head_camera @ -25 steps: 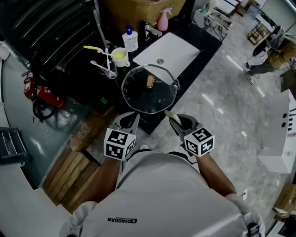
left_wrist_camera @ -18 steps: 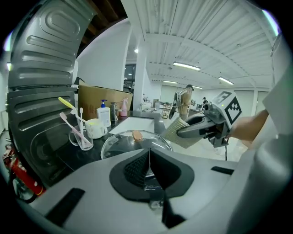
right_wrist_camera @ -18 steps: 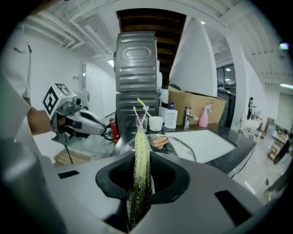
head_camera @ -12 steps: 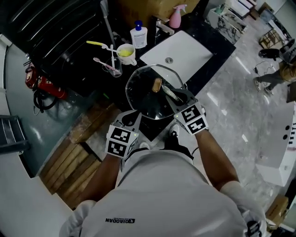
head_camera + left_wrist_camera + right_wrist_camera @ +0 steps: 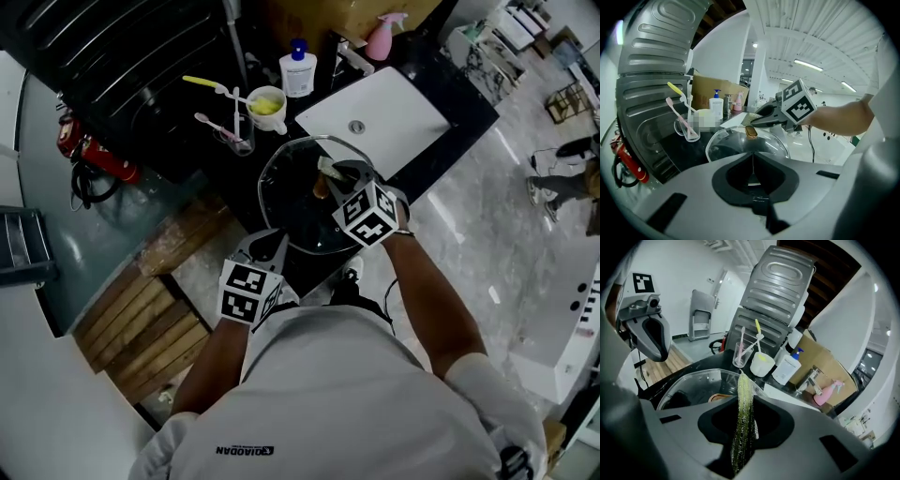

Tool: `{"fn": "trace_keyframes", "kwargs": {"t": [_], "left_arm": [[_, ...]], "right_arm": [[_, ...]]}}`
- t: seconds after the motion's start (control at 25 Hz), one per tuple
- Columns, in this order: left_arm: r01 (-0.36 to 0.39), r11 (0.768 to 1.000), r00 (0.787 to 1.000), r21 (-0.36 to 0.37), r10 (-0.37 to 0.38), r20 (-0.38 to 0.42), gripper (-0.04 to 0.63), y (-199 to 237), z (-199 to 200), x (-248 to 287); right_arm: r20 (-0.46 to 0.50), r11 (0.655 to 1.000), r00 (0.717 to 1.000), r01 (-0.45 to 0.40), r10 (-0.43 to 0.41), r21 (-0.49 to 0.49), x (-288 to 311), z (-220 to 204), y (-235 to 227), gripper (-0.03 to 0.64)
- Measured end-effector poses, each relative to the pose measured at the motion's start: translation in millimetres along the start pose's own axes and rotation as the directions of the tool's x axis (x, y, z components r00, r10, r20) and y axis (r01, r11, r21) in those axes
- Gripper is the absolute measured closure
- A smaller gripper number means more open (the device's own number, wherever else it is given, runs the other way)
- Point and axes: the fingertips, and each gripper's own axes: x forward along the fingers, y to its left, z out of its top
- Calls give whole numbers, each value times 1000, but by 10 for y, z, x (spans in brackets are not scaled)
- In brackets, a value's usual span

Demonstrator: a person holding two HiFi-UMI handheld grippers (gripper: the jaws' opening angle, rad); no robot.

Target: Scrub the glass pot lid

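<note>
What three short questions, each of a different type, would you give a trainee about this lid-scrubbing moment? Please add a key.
1. Multiple choice: what does the right gripper hold between its jaws? A) a toothbrush B) a green scouring pad C) a soap bottle
2. True or false: the right gripper is above the white sink.
3. Fill in: the knob of the glass pot lid is ___ in colour.
Key: 1 B; 2 false, it is above the lid; 3 gold.
</note>
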Motion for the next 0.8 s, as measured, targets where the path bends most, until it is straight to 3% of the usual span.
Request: {"fn": "trace_keyframes", "kwargs": {"t": [0.28,0.8], "left_arm": [[-2,1000,1000,-9,2,-10,577,66,-68,3],[44,999,999,16,-44,26,577,45,-37,-91]], "right_arm": [[-24,991,1000,-10,7,-137,15,47,206,532],[-11,994,998,-56,56,-95,-125,79,694,517]]}}
